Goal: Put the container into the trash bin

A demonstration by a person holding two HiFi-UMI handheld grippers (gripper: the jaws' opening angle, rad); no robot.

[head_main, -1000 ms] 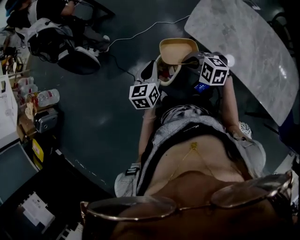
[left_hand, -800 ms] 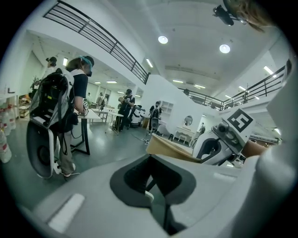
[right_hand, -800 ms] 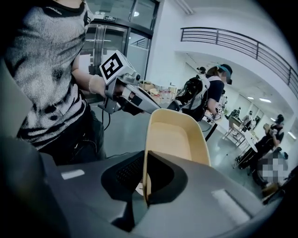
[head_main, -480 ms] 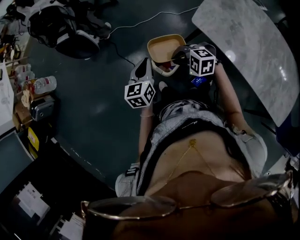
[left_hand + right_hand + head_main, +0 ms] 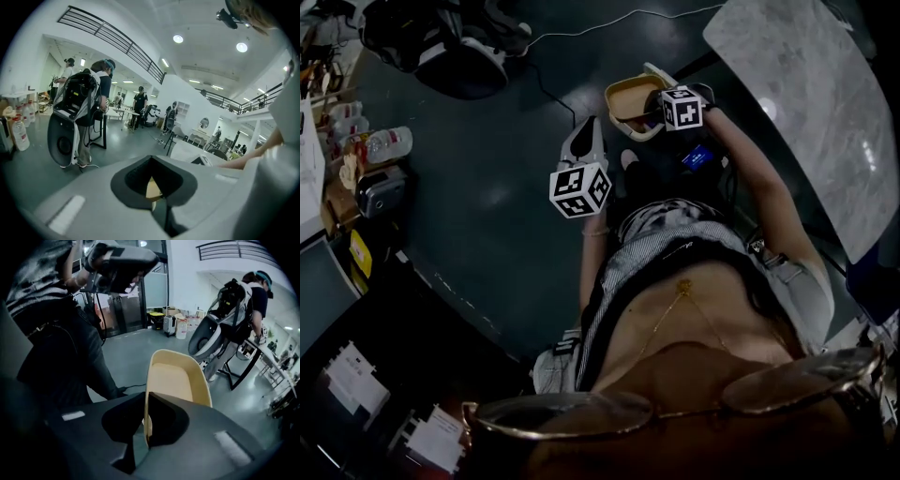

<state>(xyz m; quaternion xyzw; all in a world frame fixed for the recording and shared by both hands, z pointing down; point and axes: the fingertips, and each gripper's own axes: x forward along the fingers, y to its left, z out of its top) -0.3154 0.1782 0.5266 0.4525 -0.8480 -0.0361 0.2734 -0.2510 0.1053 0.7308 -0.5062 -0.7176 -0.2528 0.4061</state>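
Note:
A tan shallow container (image 5: pixel 630 97) hangs over the dark floor, tilted on its side. My right gripper (image 5: pixel 652 109) is shut on its rim; in the right gripper view the thin wall of the container (image 5: pixel 174 380) runs down into the right gripper (image 5: pixel 145 425). The left gripper (image 5: pixel 584 133) is lower left of the container and apart from it. In the left gripper view the left gripper (image 5: pixel 153 199) has its jaws together, with a tan sliver showing through their notch. No trash bin shows in any view.
A grey marble tabletop (image 5: pixel 811 103) fills the upper right. A cable (image 5: pixel 551 86) trails over the floor. Dark backpack gear (image 5: pixel 455 52) lies at the upper left, bottles (image 5: pixel 382 144) and boxes at the left edge. A person with a backpack (image 5: pixel 79 101) stands ahead.
The right gripper has carried the container farther out and tipped it onto its side. The container has drawn away from the left gripper, which has barely moved.

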